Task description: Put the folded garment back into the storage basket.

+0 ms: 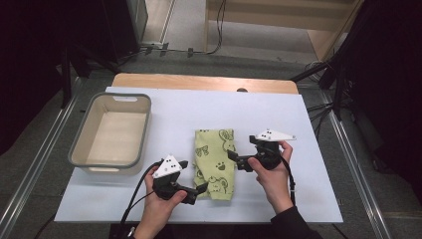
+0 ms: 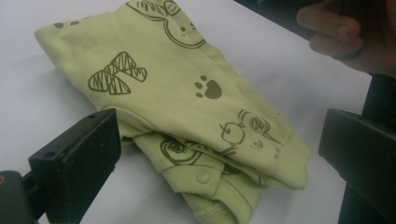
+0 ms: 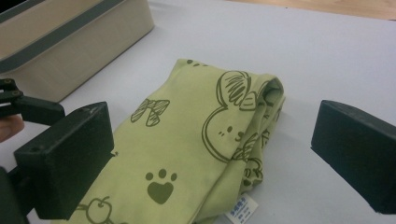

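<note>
both grippers, left (image 1: 203,187) and right (image 1: 231,155), stand wide open flanking our folded green garment (image 1: 215,162) on the worktop (image 1: 298,164); next, we judge, close on its edges and lift toward the basin (image 1: 144,130).

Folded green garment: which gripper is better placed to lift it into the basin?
Left, probably. The left hand-held gripper sits open at the garment's near corner, on the basin's side; the right hand-held gripper would cross over.

White table (image 1: 278,129), green garment (image 1: 215,162), basket (image 1: 112,133)
</note>
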Available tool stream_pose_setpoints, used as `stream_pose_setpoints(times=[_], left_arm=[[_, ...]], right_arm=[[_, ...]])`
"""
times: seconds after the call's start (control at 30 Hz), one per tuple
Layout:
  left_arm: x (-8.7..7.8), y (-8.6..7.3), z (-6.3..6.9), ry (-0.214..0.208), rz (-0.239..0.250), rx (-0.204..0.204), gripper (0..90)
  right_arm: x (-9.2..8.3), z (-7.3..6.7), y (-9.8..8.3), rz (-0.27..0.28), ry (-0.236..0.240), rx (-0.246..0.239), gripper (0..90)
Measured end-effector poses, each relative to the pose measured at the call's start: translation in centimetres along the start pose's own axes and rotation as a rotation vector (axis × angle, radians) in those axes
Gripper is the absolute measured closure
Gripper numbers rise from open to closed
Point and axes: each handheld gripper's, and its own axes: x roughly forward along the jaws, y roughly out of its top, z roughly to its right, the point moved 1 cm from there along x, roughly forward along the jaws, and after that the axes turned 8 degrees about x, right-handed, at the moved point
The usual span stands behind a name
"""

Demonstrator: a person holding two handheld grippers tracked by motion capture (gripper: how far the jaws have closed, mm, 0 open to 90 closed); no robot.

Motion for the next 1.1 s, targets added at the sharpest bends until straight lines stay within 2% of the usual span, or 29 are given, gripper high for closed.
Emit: stream_pose_setpoints(times=[0.03, 0.13, 0.23, 0.33, 0.4, 0.53, 0.67, 0.73, 0.9, 1.0, 1.03, 1.1], left_arm=[[0.1, -0.1, 0.1, -0.003, -0.002, 0.002, 0.0], [0.4, -0.3, 0.4, -0.007, -0.008, 0.0, 0.0], [0.7, -0.3, 0.6, -0.004, -0.015, 0.007, 0.0], [1.0, -0.5, 0.7, -0.001, -0.027, 0.007, 0.0], [1.2, -0.7, 0.7, -0.005, -0.036, 0.003, 0.0], [1.6, -1.1, 0.8, -0.006, -0.053, -0.002, 0.0], [1.9, -1.4, 0.8, -0.013, -0.064, -0.005, 0.0], [2.1, -1.7, 1.0, -0.017, -0.077, 0.0, 0.0], [2.3, -1.7, 1.2, -0.017, -0.081, -0.002, 0.0], [2.3, -1.8, 1.1, -0.02, -0.083, -0.004, 0.0], [2.4, -1.8, 1.2, -0.022, -0.084, -0.003, 0.0], [2.4, -1.9, 1.1, -0.024, -0.084, -0.004, 0.0]], right_arm=[[0.2, 0.1, 0.2, -0.002, 0.001, -0.001, 4.4], [0.8, 0.2, 0.6, 0.017, -0.013, -0.006, 38.6], [1.6, 0.5, 0.8, 0.018, -0.038, -0.035, 61.1], [2.4, 0.8, 1.1, 0.028, -0.038, -0.056, 76.4], [3.4, 1.2, 1.3, 0.024, -0.017, -0.046, 80.7], [5.5, 1.9, 1.2, -0.033, 0.015, -0.04, 82.4], [7.1, 2.7, 0.8, -0.096, -0.038, -0.046, 82.4], [7.7, 3.1, 0.5, -0.12, -0.045, -0.036, 82.4], [8.6, 3.9, 0.1, -0.187, -0.055, -0.065, 82.9], [8.3, 4.3, 0.4, -0.187, -0.027, -0.04, 75.0], [7.9, 4.4, 0.7, -0.165, -0.019, -0.041, 71.4], [7.1, 4.5, 1.4, -0.096, -0.009, -0.024, 57.1]])
